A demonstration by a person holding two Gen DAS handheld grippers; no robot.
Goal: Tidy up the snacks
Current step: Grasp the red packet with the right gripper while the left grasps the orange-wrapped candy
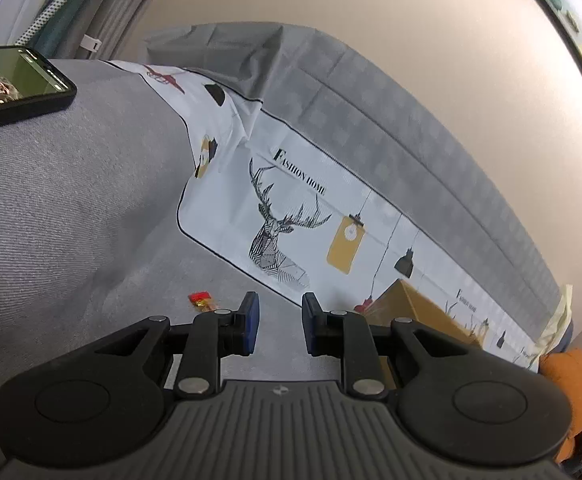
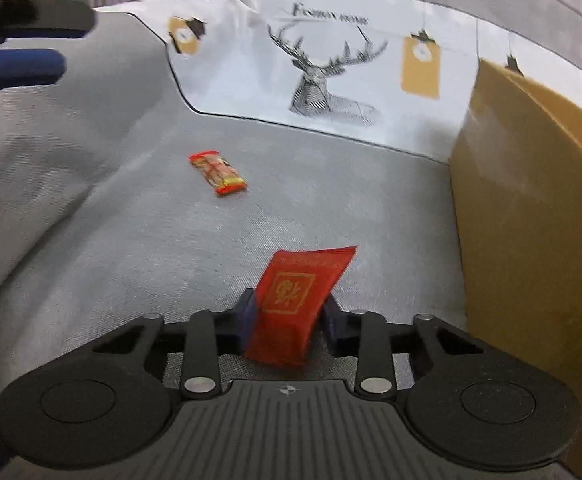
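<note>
My right gripper (image 2: 291,314) is shut on a red snack packet with gold print (image 2: 295,294), held low over the grey sofa seat (image 2: 131,260). A small red and yellow wrapped snack (image 2: 218,172) lies on the seat further ahead and to the left. The same snack (image 1: 200,300) shows just left of my left gripper (image 1: 280,320), which hangs open above the seat with nothing between its blue pads. In the right wrist view the left gripper's blue finger (image 2: 15,65) appears at the upper left edge. An open cardboard box (image 2: 531,200) stands at the right.
A white cloth with a deer print (image 1: 291,220) covers the sofa's back cushion. A black phone (image 1: 11,80) lies on the grey armrest at the upper left. The cardboard box (image 1: 411,308) sits on the seat to the right, with an orange cushion (image 1: 575,384) beyond.
</note>
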